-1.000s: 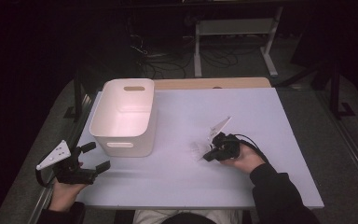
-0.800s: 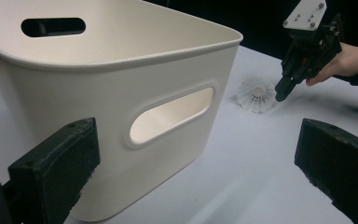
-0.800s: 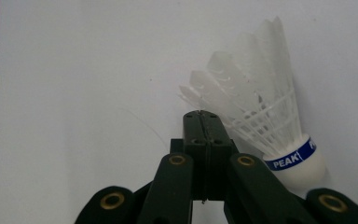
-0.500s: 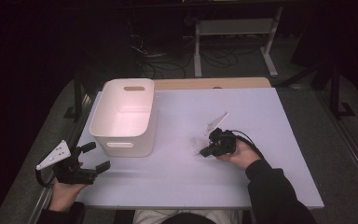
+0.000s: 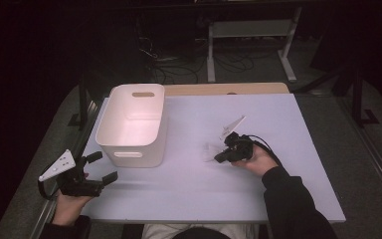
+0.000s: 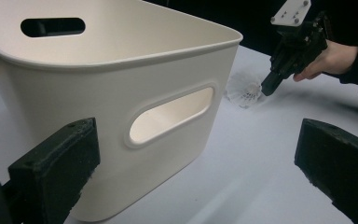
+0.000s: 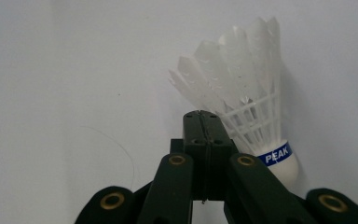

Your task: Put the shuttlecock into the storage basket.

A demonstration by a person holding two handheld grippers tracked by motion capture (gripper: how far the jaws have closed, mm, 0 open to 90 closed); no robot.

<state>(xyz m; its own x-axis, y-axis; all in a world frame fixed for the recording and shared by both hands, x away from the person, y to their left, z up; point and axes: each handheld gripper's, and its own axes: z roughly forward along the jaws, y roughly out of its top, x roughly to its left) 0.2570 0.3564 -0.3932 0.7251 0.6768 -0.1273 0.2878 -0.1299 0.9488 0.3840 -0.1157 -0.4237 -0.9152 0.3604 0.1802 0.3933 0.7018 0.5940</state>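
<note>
The left gripper (image 5: 99, 169) waits with jaws apart near the white bin's (image 5: 129, 149) front corner. Right of the bin, the shuttlecock (image 5: 211, 151) lies beside the right gripper (image 5: 220, 158), whose jaws are pressed together empty; part them, then straddle the feathers.

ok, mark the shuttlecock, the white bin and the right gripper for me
shuttlecock (image 7: 279, 154), right gripper view, on the blue band above its cork.
white bin (image 5: 129, 155), high view, on the near wall by the handle slot.
right gripper (image 7: 204, 126), right gripper view, at the tips of its closed jaws.
</note>
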